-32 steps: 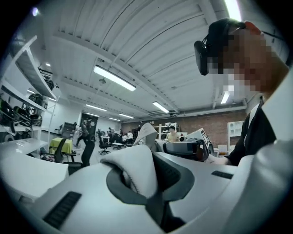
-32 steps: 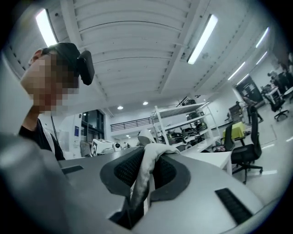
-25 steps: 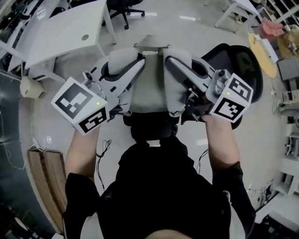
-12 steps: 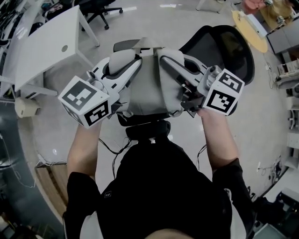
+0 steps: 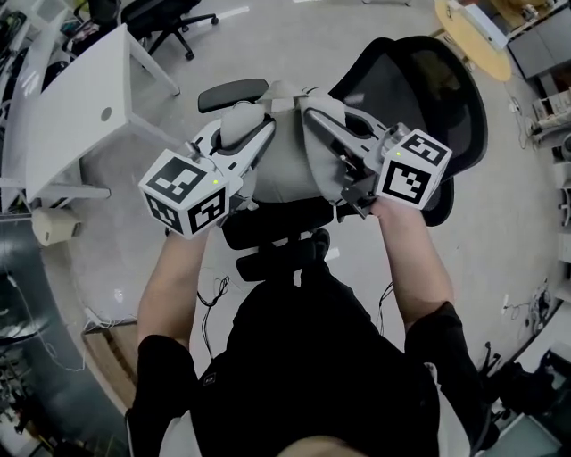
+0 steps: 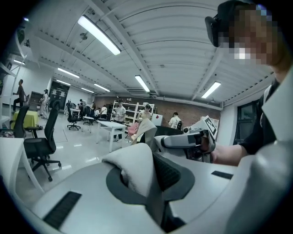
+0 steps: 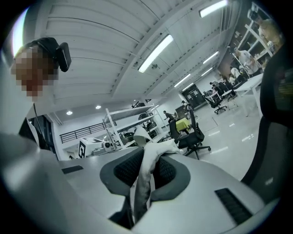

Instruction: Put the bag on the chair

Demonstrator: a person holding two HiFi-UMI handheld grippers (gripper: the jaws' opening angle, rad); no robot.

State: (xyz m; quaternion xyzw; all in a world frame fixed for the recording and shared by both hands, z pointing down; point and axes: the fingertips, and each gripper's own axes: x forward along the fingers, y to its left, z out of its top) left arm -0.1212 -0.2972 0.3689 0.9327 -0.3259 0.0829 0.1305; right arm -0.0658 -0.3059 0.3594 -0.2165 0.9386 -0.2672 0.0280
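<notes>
The bag [image 5: 284,170] is pale grey cloth, hanging between my two grippers over the black mesh office chair [image 5: 426,94]. In the head view my left gripper [image 5: 245,125] holds the bag's left upper edge and my right gripper [image 5: 314,109] its right upper edge. The left gripper view has a fold of the bag [image 6: 132,167] pinched in the left gripper [image 6: 145,183]. A strip of the bag [image 7: 147,167] is clamped the same way in the right gripper [image 7: 144,180]. The chair's armrest [image 5: 234,93] shows just beyond the bag, and the bag hides most of the seat.
A white desk [image 5: 85,103] stands to the left, with another office chair [image 5: 165,13] behind it. A round wooden table [image 5: 468,22] is at the top right. Cables [image 5: 210,294] lie on the floor by my left leg. People and shelving stand far off in the hall.
Both grippers have carried the bag toward the mesh chair, which now sits closer and right under it. Neither grip has changed.
</notes>
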